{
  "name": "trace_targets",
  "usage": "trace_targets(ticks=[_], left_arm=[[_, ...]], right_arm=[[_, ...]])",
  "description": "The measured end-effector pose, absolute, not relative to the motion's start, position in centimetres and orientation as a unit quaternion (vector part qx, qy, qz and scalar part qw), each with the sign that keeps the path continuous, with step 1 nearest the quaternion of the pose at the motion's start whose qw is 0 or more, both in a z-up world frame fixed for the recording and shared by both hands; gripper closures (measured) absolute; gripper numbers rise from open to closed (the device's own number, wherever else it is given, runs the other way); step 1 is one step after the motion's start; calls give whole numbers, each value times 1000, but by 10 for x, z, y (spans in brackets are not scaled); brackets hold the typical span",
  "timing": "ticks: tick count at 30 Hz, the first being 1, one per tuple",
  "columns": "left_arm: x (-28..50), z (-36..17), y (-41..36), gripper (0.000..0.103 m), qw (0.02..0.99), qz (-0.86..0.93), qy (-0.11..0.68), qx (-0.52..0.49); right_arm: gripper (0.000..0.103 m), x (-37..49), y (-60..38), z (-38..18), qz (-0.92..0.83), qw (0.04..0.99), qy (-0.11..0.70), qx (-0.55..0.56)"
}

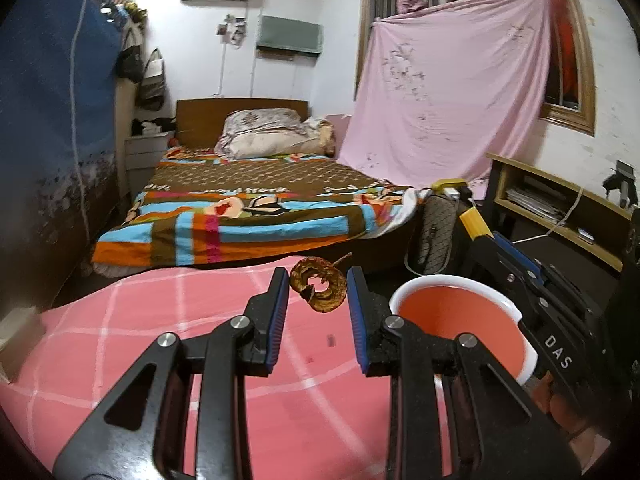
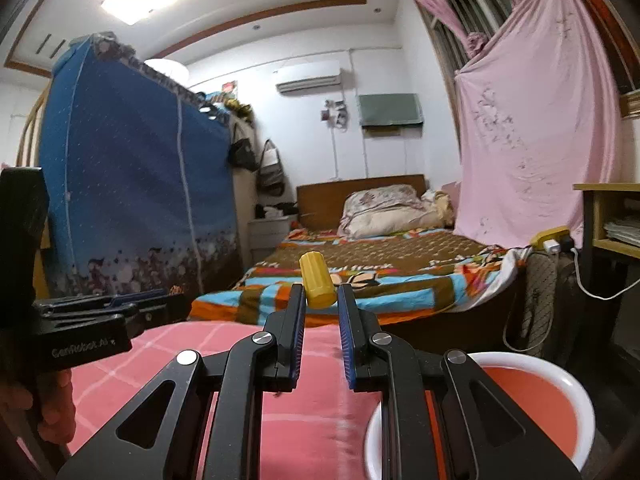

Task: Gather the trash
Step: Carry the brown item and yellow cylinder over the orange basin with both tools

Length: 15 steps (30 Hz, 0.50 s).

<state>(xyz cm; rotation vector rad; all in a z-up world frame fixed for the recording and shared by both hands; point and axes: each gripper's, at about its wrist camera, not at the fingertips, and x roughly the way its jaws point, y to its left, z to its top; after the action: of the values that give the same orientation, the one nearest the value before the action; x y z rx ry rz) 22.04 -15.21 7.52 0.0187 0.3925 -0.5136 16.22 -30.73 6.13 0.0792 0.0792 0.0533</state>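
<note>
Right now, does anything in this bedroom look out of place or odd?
Yes. A brown, dried-up fruit peel ring sits between the left gripper fingers, above the pink checked cover. A stained pink sheet hangs draped across the window.

My right gripper (image 2: 321, 294) holds a ribbed yellow plastic cap (image 2: 317, 283) between its black fingers, the blue pads against its lower sides, the cap tilted and standing above the tips; below lies a pink cloth with pale checked lines (image 2: 256, 338); at lower right sits a round white-rimmed bin with an orange inside (image 2: 576, 390), partly behind my tongs; my left gripper (image 2: 108, 308) shows at the left edge, its jaws edge-on; beyond stands a bed with a bright patterned blanket (image 2: 400, 276).
</note>
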Motion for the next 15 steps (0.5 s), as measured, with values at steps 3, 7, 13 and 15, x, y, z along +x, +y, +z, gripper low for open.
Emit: trace_targets(ticks=[3, 7, 13, 15], left_arm=[[215, 77, -165, 89, 946, -266, 185, 17], [206, 80, -184, 89, 942, -284, 174, 31], [195, 80, -208, 89, 936, -309, 164, 47], [192, 79, -215, 89, 933, -316, 164, 50]], right_arm=[[89, 156, -320, 63, 12, 998, 32, 47], [89, 149, -339, 64, -8, 998, 28, 58], [89, 136, -364, 63, -37, 996, 25, 77], [89, 134, -370, 62, -44, 995, 26, 82]])
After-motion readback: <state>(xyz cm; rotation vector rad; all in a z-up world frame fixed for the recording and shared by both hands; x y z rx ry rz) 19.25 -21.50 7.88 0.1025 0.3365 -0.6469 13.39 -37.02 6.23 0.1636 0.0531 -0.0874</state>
